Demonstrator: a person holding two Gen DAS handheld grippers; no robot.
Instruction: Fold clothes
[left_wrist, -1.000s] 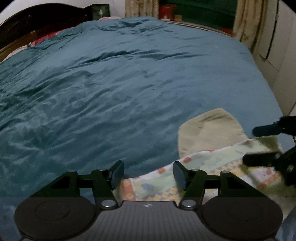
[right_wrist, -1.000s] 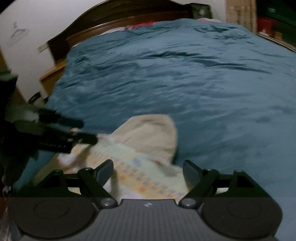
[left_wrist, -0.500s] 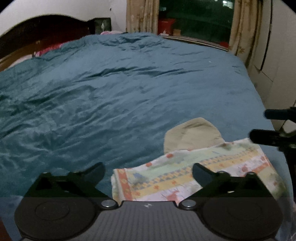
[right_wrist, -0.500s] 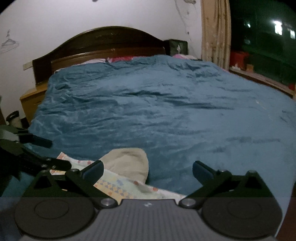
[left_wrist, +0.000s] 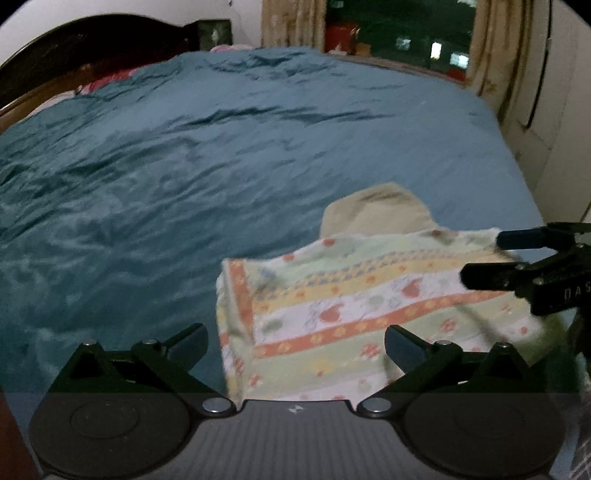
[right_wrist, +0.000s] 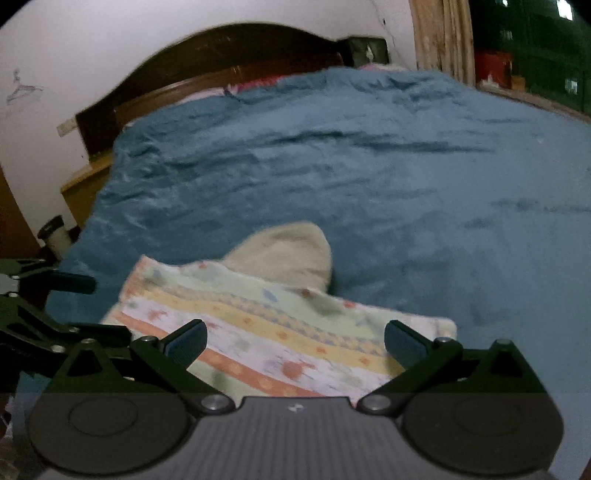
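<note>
A folded patterned garment (left_wrist: 369, 306) (right_wrist: 277, 332) with orange, yellow and green bands lies flat on the blue bedspread (left_wrist: 184, 166) (right_wrist: 406, 184). Its beige hood (left_wrist: 376, 214) (right_wrist: 288, 254) sticks out at the far side. My left gripper (left_wrist: 295, 343) is open just above the garment's near left part, with nothing pressed between its pads. My right gripper (right_wrist: 295, 343) is open over the near right part, also empty. Each gripper shows in the other's view: the right gripper (left_wrist: 484, 258) at the garment's right edge, the left gripper (right_wrist: 92, 308) at its left edge.
A dark wooden headboard (right_wrist: 221, 62) stands at the bed's far end, with a bedside table (right_wrist: 85, 184) at its left. Curtains (left_wrist: 491, 48) and a dark window (left_wrist: 399, 29) run along the far right side. A pale wall or cupboard (left_wrist: 554, 129) borders the bed's right edge.
Both grippers' jaws have spread wide and let go of the garment's near edge. The garment now lies spread flat and folded, and both grippers have drawn back a little from it.
</note>
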